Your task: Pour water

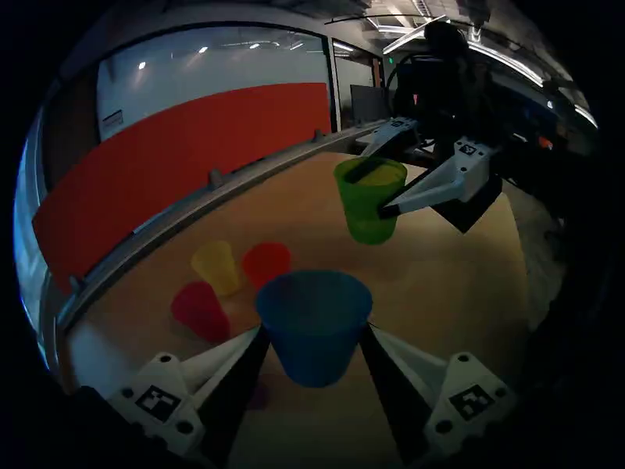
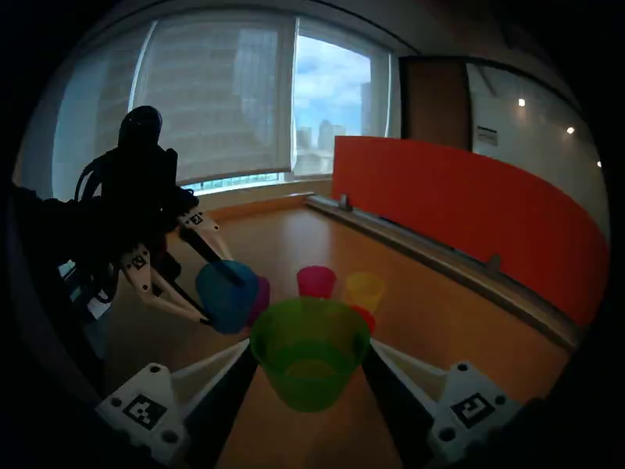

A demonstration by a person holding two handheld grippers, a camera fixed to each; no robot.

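While it hangs above the table (image 1: 453,289), green cup (image 1: 367,199): gripped by right gripper (image 2: 310,352), jaws closed on its sides.
Blue cup (image 2: 226,297): clamped in left gripper (image 1: 314,334), upright, ten o'clock from green.
Pour: meet rims, tip slowly.

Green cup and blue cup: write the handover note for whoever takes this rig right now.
Left gripper: shut on the blue cup, which is held upright.
Right gripper: shut on the green cup, also upright.
The two held cups are apart over the wooden table. A yellow cup, an orange-red cup and a red cup stand on the table.
Done: both cups are gripped.
Left: bring the two rims together and tip one cup into the other; neither is tilted yet. I cannot tell which cup holds water, so check first.
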